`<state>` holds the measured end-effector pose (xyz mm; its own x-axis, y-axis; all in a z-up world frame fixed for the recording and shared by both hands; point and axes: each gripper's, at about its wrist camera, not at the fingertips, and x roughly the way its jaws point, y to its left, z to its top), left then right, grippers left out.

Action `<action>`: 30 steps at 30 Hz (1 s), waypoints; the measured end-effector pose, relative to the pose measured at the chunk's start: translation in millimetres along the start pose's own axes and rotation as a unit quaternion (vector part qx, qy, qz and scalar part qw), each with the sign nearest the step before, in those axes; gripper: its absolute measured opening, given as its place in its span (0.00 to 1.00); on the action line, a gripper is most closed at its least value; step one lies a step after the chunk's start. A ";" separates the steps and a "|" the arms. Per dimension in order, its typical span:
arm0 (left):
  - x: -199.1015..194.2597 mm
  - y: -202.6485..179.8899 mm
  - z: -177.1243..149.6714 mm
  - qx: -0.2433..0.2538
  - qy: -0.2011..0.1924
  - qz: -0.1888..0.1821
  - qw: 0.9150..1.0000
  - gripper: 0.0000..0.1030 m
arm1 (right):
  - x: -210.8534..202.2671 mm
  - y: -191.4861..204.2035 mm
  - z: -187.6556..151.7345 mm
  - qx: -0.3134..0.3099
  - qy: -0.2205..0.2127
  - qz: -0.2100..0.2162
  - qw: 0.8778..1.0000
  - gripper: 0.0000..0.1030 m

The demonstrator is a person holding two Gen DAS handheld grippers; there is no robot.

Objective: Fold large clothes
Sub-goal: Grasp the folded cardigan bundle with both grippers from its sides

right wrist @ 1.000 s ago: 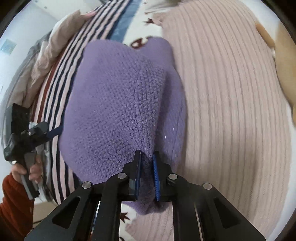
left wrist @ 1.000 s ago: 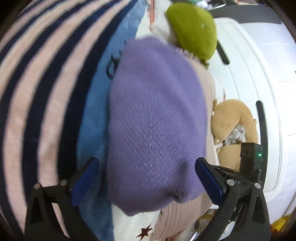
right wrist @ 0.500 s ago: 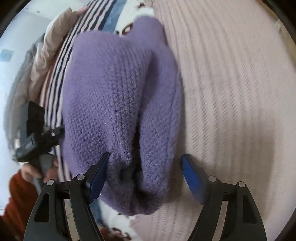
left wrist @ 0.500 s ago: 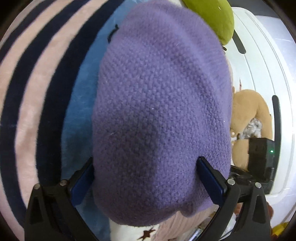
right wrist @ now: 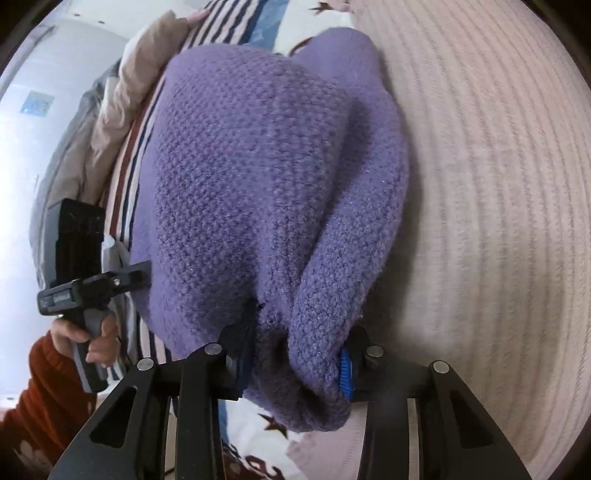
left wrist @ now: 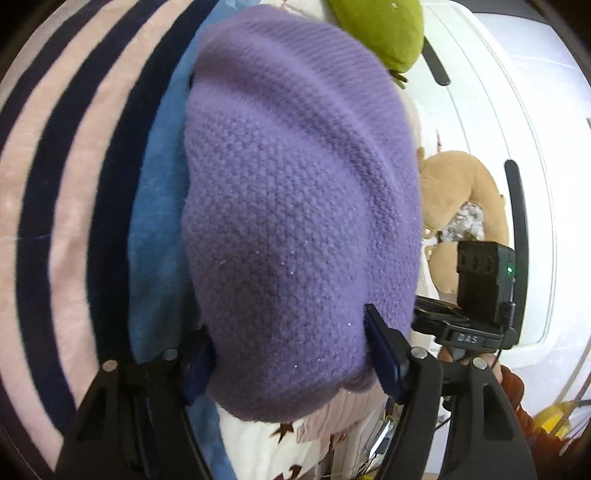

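A folded purple knitted sweater (left wrist: 295, 203) lies on the bed and fills both views. In the left wrist view its near end bulges between the blue pads (left wrist: 384, 354) of my left gripper (left wrist: 291, 360). Those jaws are closing and the pads press into the knit on both sides. In the right wrist view my right gripper (right wrist: 295, 363) is closing too, its pads squeezing a thick rolled fold at the near edge of the sweater (right wrist: 240, 184). A hand (right wrist: 92, 332) in a rust-red sleeve holds the left tool at the sweater's far side.
The sweater rests on a pink ribbed garment (right wrist: 480, 184), beside a pink-and-navy striped blanket (left wrist: 66, 184) and a blue cloth (left wrist: 155, 221). A green plush (left wrist: 380, 29) and a tan plush toy (left wrist: 461, 192) lie by a white cabinet (left wrist: 546, 147). A star-printed sheet (right wrist: 266, 435) shows at the near edge.
My left gripper came up to the sweater's end, and its jaws narrowed from wide open onto it. My right gripper left its thin pinch, opened, and is closing on a thicker fold.
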<state>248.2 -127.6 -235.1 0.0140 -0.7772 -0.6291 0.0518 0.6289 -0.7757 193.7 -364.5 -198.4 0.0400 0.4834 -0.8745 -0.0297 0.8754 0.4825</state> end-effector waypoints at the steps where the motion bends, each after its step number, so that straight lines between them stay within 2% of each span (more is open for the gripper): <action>1: -8.7 0.1 -2.5 0.004 -0.001 0.004 1.000 0.67 | 1.8 1.2 -2.4 -0.001 -0.001 0.007 1.000 0.30; 5: -52.8 0.3 -15.3 0.016 -0.011 0.017 1.000 0.67 | 12.2 17.3 -9.1 -0.002 0.010 0.051 0.999 0.29; 8: -83.5 5.9 -34.6 0.011 -0.009 0.041 0.999 0.66 | 33.5 43.0 -25.5 -0.016 0.033 0.096 0.995 0.29; 11: -100.8 22.4 -56.0 0.000 0.013 0.080 0.997 0.67 | 53.2 55.0 -37.9 -0.018 0.040 0.109 0.993 0.29; 13: -98.8 38.2 -65.4 -0.019 0.023 0.103 0.994 0.69 | 61.7 50.1 -47.6 -0.004 0.034 0.106 0.994 0.32; 15: -97.5 48.0 -67.9 -0.032 0.018 0.122 0.992 0.84 | 59.1 38.0 -57.3 0.007 0.023 0.102 0.994 0.47; 16: -96.2 52.7 -66.3 -0.037 0.015 0.147 0.988 0.99 | 59.4 32.5 -60.1 0.011 0.019 0.099 0.995 0.53; 17: -94.5 56.2 -66.1 -0.039 0.015 0.153 0.987 0.99 | 59.2 24.0 -62.6 0.014 0.016 0.080 0.997 0.67; 18: -90.4 56.7 -64.0 -0.039 0.020 0.139 0.989 0.99 | 59.2 20.8 -67.6 0.014 0.015 0.069 0.997 0.80; 20: -80.1 60.3 -60.6 -0.048 0.030 0.105 0.993 0.99 | 64.0 3.7 -72.0 0.033 0.021 0.071 0.997 0.84; 23: -69.1 66.4 -57.8 -0.060 0.026 0.071 0.995 0.99 | 74.6 -11.7 -72.8 0.074 0.034 0.116 0.990 0.84; 25: -62.2 64.4 -54.9 -0.060 0.017 0.073 0.995 0.97 | 79.6 -18.4 -75.8 0.085 0.038 0.143 0.985 0.78; 27: -60.1 59.9 -53.1 -0.053 0.008 0.083 0.995 0.87 | 85.4 -20.0 -77.1 0.094 0.041 0.181 0.978 0.64; 29: -65.5 54.9 -52.5 -0.045 -0.002 0.092 0.995 0.72 | 88.7 -15.0 -74.9 0.095 0.041 0.199 0.975 0.56; 30: -69.3 53.6 -52.6 -0.044 -0.006 0.093 0.995 0.69 | 89.3 -9.8 -71.7 0.089 0.040 0.203 0.974 0.51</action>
<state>197.5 -38.9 -235.7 0.0271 -0.6477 -0.7614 -0.0396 0.7604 -0.6483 125.9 -330.4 -284.7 -0.0165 0.7947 -0.6068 0.1479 0.6021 0.7846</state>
